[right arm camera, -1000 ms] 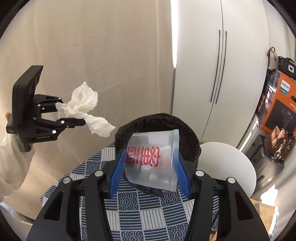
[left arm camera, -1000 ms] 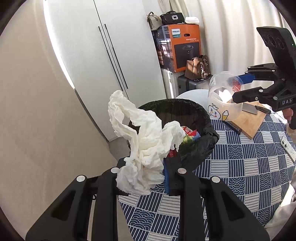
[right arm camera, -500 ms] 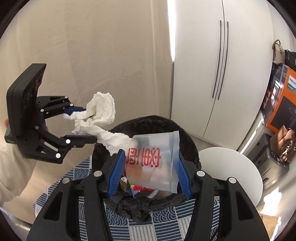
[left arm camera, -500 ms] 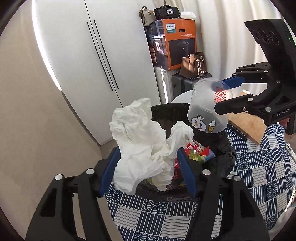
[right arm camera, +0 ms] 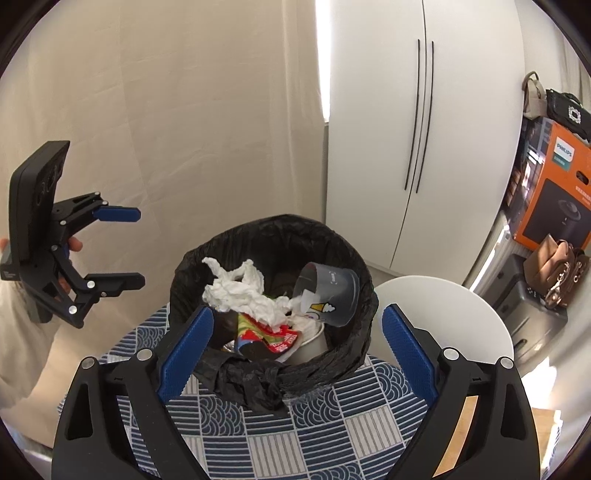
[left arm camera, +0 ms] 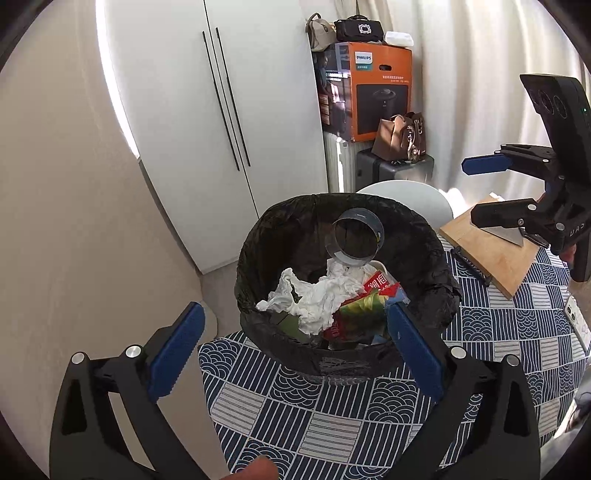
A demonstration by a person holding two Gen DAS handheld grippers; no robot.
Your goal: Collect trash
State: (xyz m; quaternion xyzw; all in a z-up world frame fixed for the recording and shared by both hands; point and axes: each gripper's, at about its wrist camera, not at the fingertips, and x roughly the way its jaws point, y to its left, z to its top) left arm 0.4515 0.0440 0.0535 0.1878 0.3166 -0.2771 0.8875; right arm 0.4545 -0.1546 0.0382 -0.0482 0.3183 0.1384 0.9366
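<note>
Both grippers empty above the bin

The left gripper [left arm camera: 295, 347] and right gripper [right arm camera: 297, 343] have just been opening and stand wide with nothing between them; the tissue [left arm camera: 317, 291] and cup [left arm camera: 354, 238] lie inside the bin [left arm camera: 424, 240].

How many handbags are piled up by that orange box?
3: a beige one and a black one on top of the orange box, a brown one below. Others may be hidden.

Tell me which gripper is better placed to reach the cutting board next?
Probably the right gripper: its jaws have just been opening, empty, and it hangs over the cutting board. The left gripper, also just opening and empty, faces the trash bin, farther away.
</note>
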